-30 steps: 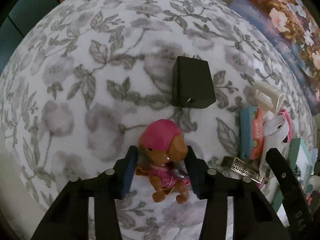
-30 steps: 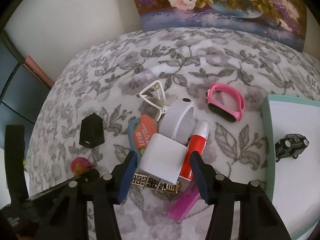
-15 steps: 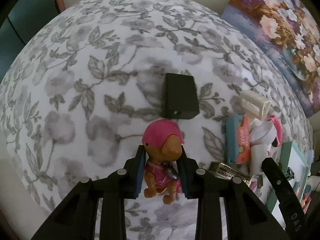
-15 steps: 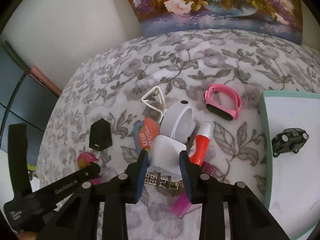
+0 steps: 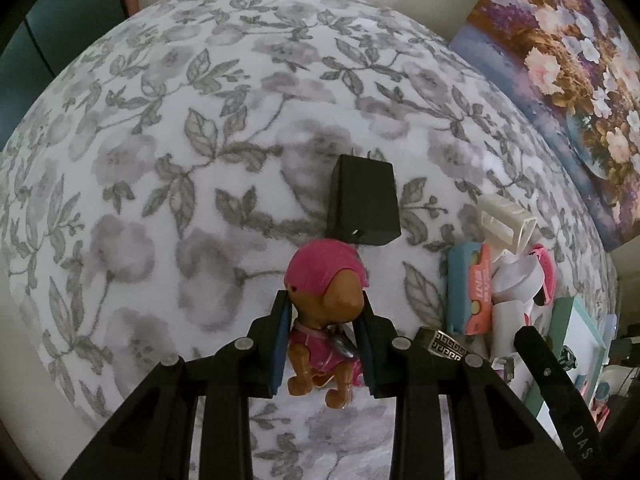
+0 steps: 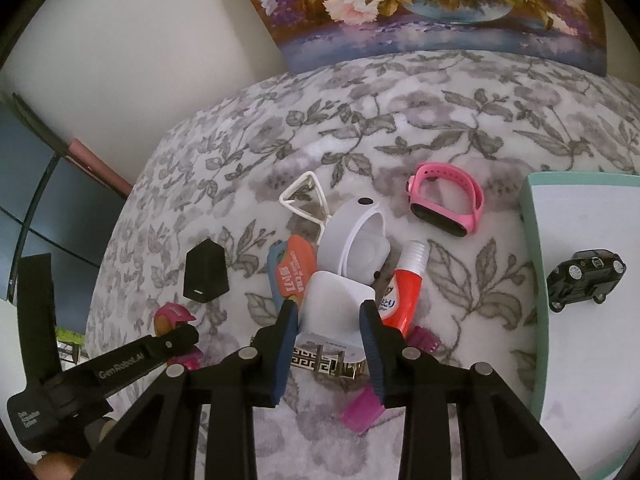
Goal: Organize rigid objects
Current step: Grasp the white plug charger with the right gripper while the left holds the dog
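Observation:
A brown toy puppy in a pink cap and suit sits between the pads of my left gripper, which is shut on its body. My right gripper is shut on a white rounded box at the near side of a pile of small objects. In the right wrist view the left gripper shows at the lower left with the puppy's pink cap just above it. A black charger lies just beyond the puppy.
The pile holds a white round case, a red tube, an orange and blue tag, a patterned metal buckle and magenta clips. A pink wristband lies farther off. A mint tray holds a black toy car.
Both grippers have closed: the left onto the toy puppy, the right onto the white box. Both views have pulled back slightly from the cloth.

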### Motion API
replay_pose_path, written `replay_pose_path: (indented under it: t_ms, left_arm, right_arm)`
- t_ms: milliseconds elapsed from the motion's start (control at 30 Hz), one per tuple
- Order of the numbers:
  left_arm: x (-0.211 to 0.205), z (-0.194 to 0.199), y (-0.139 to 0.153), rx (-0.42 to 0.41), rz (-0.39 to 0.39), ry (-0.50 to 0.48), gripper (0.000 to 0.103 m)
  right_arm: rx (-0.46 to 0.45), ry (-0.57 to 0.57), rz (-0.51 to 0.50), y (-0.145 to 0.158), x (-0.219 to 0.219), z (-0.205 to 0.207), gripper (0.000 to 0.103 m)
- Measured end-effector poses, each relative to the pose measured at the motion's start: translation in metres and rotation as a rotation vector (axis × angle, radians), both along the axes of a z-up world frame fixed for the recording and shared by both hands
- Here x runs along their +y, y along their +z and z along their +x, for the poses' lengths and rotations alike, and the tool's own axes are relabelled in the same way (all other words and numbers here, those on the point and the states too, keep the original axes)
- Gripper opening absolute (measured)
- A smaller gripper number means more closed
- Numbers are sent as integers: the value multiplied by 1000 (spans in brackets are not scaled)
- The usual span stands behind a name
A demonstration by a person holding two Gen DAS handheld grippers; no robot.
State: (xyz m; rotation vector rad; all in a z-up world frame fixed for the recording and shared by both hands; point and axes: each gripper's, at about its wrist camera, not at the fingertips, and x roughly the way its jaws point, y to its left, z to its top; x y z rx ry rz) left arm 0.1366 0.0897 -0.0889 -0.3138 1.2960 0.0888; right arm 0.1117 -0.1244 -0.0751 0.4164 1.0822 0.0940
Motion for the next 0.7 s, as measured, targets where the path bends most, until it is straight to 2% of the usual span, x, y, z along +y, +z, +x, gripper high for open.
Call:
replay_pose_path:
  t_ms: [67,133,233,467,700]
  left_arm:
    - [-2,1,-2,4,-6,-5,32]
    - [-3,2,-5,9,-16,-6,32]
    - [-3,4,-8,16,-28,-2,32]
    - [-4,5,-16,38,-37,-1,32]
    - [-6,8,-20,47,-30,-4,32]
  right_arm:
    - [8,6,-18,0,0,0,40]
    - [20,8,-24,-3,2,1,50]
    - [33,16,-54,-7,6,2,52]
    - [36,10,-83,-13,11,6,53]
    - [41,17,-94,-19,15,7,46]
